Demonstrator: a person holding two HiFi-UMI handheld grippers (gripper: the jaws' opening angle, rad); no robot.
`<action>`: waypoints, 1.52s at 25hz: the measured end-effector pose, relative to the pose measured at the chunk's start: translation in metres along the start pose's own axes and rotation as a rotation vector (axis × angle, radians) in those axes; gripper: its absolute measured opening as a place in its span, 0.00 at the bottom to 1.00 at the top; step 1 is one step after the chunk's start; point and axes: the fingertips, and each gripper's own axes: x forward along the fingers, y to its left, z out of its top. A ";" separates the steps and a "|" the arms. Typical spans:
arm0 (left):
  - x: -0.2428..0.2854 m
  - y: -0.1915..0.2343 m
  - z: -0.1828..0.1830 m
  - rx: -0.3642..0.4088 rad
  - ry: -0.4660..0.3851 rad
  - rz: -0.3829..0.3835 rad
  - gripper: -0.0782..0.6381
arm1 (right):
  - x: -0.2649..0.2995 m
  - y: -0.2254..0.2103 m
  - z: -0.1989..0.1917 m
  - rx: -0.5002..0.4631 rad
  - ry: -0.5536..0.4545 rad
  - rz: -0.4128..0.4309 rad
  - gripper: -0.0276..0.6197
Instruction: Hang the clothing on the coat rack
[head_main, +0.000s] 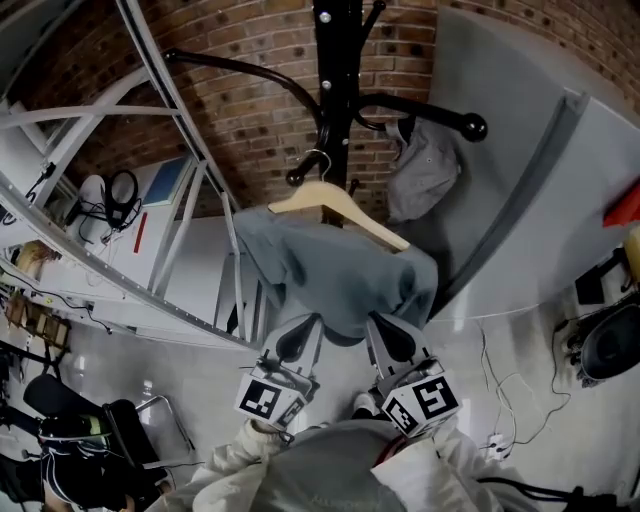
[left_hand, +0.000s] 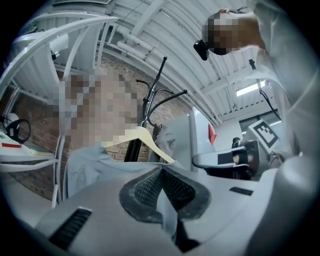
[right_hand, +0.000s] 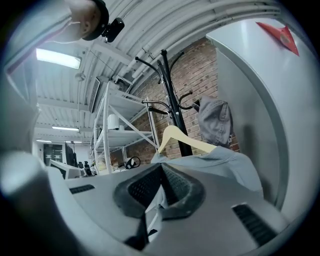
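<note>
A grey-blue shirt (head_main: 340, 270) drapes over a wooden hanger (head_main: 340, 207). The hanger's metal hook sits against the black coat rack (head_main: 335, 60), next to a peg knob; whether it rests on the peg I cannot tell. My left gripper (head_main: 298, 335) is shut on the shirt's lower left hem, and my right gripper (head_main: 392, 335) is shut on the lower right hem. In the left gripper view, fabric is pinched between the pads of my left gripper (left_hand: 162, 172), with the hanger (left_hand: 145, 140) beyond. In the right gripper view, cloth is likewise held in my right gripper (right_hand: 162, 170), below the hanger (right_hand: 185, 140).
Another grey garment (head_main: 425, 170) hangs on a right-hand peg of the rack. White metal shelving (head_main: 150, 150) stands to the left and a grey partition panel (head_main: 520, 180) to the right. Cables (head_main: 500, 390) lie on the floor at the right.
</note>
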 end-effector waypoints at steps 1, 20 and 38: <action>-0.007 0.002 0.001 0.009 0.002 0.002 0.12 | 0.000 0.008 -0.001 -0.003 0.001 -0.001 0.08; -0.162 0.013 0.009 0.086 0.053 0.028 0.12 | -0.045 0.158 -0.036 -0.062 0.035 -0.110 0.08; -0.162 -0.045 0.015 0.252 0.032 0.004 0.12 | -0.084 0.152 -0.035 -0.063 0.048 -0.108 0.08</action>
